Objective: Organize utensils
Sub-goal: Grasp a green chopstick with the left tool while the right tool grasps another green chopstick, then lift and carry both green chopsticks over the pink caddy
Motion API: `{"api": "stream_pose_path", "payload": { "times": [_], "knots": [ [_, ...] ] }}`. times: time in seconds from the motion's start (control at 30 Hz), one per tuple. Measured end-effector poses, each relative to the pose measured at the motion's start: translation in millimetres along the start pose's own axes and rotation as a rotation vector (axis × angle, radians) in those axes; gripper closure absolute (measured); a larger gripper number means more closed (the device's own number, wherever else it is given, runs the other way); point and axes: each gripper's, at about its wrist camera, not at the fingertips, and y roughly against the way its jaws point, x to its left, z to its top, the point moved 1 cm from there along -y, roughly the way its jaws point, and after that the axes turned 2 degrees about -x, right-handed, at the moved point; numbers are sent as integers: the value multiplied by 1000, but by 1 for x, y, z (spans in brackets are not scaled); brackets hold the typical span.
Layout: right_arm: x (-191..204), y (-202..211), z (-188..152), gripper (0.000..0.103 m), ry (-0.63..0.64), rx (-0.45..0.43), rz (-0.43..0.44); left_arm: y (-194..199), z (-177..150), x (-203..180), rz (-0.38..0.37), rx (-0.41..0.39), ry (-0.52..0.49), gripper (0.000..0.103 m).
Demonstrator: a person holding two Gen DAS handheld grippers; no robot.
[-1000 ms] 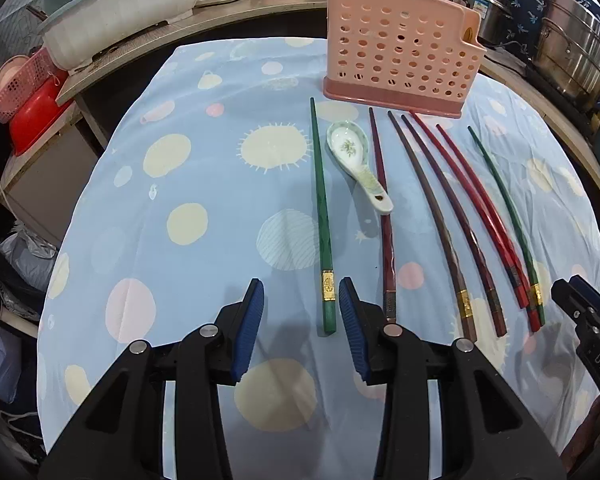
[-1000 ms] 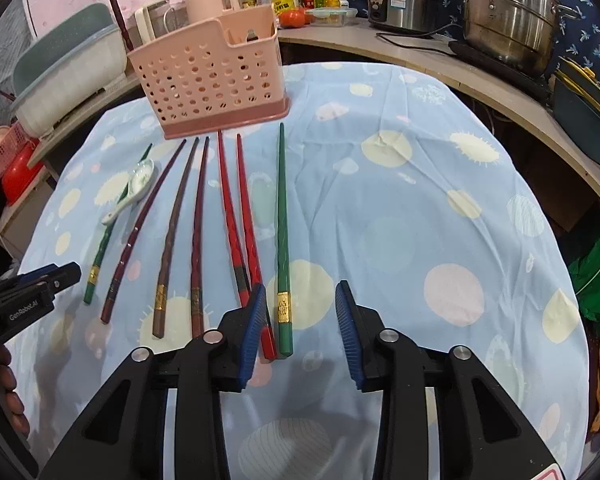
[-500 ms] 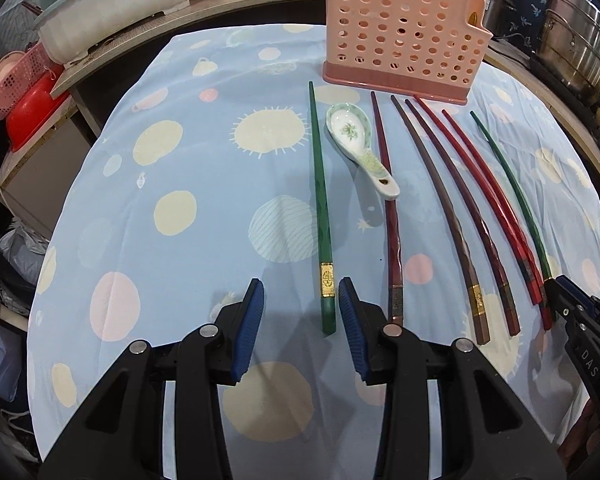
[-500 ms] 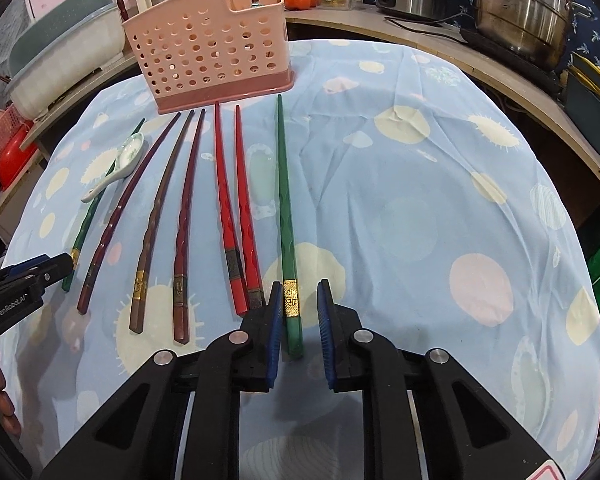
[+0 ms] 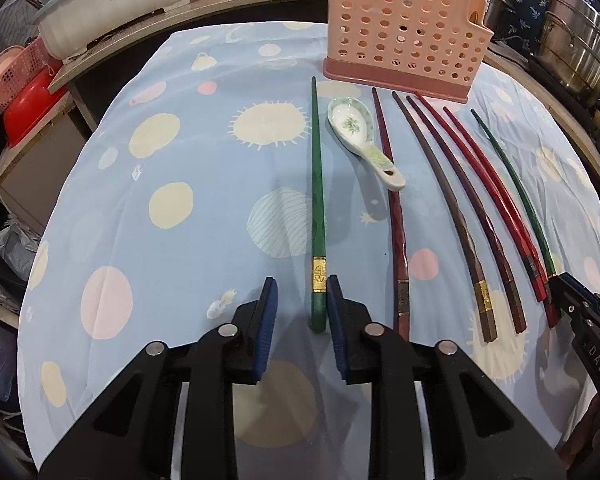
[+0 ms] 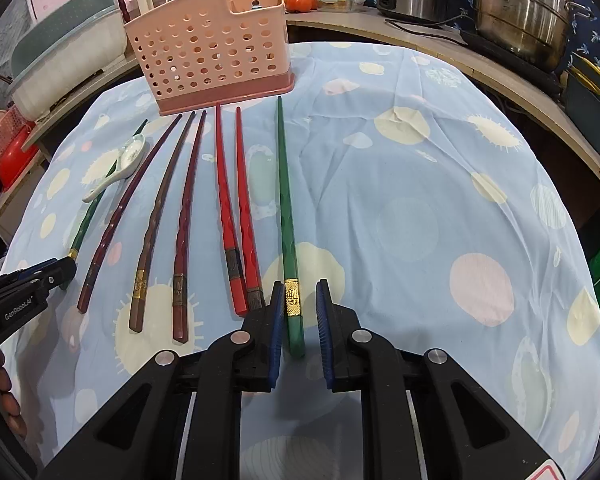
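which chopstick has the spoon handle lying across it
The dark red chopstick just right of the spoon in the left view. The green one on the spoon's other side lies clear of it.

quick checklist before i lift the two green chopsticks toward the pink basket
1. Left gripper straddles the butt end of the left green chopstick with the gold band: ok.
2. Left grip firm: not ok; jaws closing, a gap shows on the left side.
3. Right gripper straddles the right green gold-banded chopstick: ok.
4. Right grip firm: cannot tell; narrow gaps seem to remain beside the stick.
5. Neighbouring red chopstick out of the right jaws: ok, though its end lies close against the left finger.
6. White floral ceramic spoon apart from the left stick: ok.
7. Perforated pink plastic basket upright: ok.
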Motion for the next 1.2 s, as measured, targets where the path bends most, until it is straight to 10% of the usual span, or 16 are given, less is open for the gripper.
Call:
{"api": "stream_pose_path", "payload": {
  "times": [0.57, 1.2],
  "knots": [
    [-1, 7, -6, 96, -11, 2, 29, 9, -7, 16, -116, 13, 77, 96],
    [4, 81, 23, 96, -14, -154, 86, 85, 20, 11, -39, -121, 30, 96]
  ]
}}
